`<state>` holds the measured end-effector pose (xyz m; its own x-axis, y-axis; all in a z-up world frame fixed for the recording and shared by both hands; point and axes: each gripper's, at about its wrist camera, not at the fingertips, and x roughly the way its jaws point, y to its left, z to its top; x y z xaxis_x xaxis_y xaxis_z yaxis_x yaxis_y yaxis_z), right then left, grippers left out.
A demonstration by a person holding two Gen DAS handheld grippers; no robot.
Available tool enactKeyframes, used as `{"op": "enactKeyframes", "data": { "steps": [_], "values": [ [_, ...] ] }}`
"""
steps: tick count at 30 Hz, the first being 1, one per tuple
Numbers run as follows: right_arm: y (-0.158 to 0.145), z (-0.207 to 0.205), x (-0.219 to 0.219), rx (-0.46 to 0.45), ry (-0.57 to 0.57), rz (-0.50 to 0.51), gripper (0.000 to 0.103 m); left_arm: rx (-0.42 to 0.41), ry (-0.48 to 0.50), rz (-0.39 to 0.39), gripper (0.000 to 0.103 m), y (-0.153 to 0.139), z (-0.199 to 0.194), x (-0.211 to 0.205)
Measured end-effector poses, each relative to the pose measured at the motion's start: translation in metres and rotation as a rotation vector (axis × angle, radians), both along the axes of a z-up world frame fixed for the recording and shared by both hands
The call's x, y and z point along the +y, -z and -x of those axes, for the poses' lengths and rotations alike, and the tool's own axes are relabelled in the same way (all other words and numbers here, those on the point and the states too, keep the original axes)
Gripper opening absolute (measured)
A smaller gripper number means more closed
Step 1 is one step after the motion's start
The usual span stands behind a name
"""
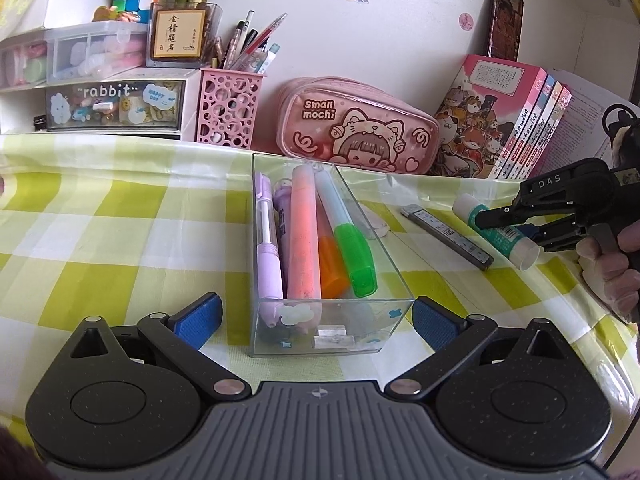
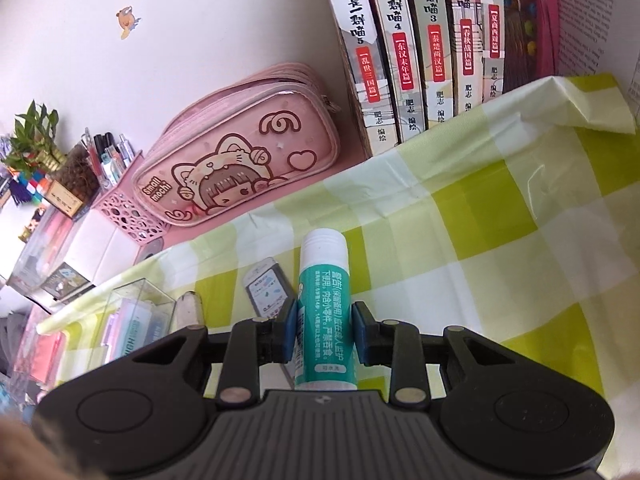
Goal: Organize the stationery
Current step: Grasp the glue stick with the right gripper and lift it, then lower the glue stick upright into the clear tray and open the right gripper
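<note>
The right gripper (image 2: pixel 325 334) has its blue pads closed against the sides of a green-and-white glue stick (image 2: pixel 323 308), white cap pointing away from it. Just left of the stick, on the green checked tablecloth (image 2: pixel 500 208), lies a slim pencil-lead case (image 2: pixel 266 290). The left gripper (image 1: pixel 316 322) stands wide open, empty, its fingers on either side of the near end of a clear plastic organizer box (image 1: pixel 394 280) holding highlighters (image 1: pixel 306 232) and a lilac pen (image 1: pixel 267 236). Beyond the box stand a pink pencil pouch (image 1: pixel 360 128) and a pink pen holder (image 1: pixel 228 108), with books (image 1: pixel 504 120) farther right.
</note>
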<state>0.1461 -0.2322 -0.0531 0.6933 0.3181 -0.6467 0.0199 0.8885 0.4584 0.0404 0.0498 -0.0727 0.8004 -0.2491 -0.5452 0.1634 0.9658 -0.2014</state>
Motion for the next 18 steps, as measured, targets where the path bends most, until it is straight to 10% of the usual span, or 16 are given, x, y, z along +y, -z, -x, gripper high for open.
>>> {"op": "enactKeyframes", "data": {
  "steps": [18],
  "values": [
    [-0.021, 0.011, 0.085, -0.026, -0.101, -0.340, 0.051, 0.006, 0.006, 0.024, 0.098, 0.001, -0.001, 0.002]
  ]
}}
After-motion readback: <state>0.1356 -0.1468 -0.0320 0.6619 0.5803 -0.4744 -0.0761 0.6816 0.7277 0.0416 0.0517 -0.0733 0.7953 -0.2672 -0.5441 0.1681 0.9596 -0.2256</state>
